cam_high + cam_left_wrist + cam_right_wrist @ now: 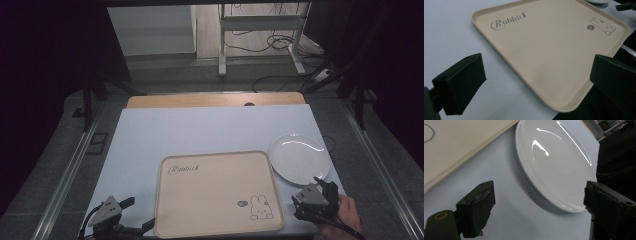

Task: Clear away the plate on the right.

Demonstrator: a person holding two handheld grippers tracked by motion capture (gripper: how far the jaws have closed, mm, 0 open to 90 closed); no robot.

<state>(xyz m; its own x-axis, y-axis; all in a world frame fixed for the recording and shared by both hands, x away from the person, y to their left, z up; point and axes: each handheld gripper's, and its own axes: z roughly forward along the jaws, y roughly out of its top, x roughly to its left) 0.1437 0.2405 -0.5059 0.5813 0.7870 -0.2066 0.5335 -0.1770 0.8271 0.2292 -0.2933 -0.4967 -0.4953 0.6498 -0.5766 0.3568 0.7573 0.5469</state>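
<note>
A beige tray (217,195) printed with "Rabbit" and a small rabbit drawing lies at the front middle of the white table cover (200,130). An empty white plate (299,158) sits just right of the tray's far corner. My left gripper (139,214) is at the tray's near left corner. It stands open (537,72), and the tray (544,50) stretches ahead between its jaws. A hand holds my right gripper (306,189) just short of the plate's near edge. This one is open too (539,200), facing the plate (554,162), with the tray's rim (454,142) at the upper left.
A wooden tabletop strip (215,100) shows behind the white cover. A white desk frame (260,22) and loose cables (280,45) are on the floor beyond. Dark curtains flank both sides. The table's right edge runs close to the plate.
</note>
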